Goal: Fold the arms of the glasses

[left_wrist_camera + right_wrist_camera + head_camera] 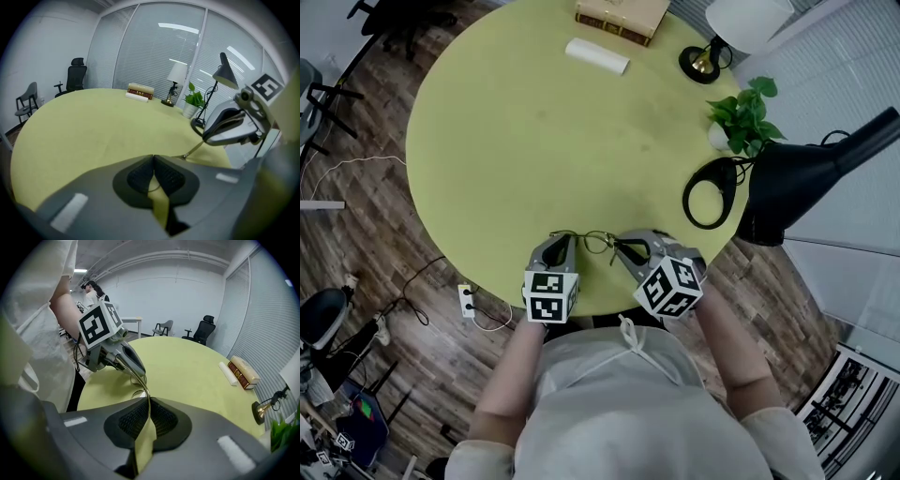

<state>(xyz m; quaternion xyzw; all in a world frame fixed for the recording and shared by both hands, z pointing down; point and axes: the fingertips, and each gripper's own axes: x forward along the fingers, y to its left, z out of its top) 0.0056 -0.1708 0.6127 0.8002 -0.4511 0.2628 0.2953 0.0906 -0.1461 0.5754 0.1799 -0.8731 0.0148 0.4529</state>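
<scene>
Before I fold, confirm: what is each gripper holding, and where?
Thin wire-framed glasses: right gripper pinches one arm; left gripper pinches the frame's opposite end, exact part unclear.

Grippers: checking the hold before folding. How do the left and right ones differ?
The left gripper points straight ahead, pinching the glasses at their left end; the right gripper angles inward, pinching an arm at their right. Both are shut on them near the table edge.

Book point(622, 17), white roll point(597, 55), potted plant point(744, 114), black lamp point(802, 176)
</scene>
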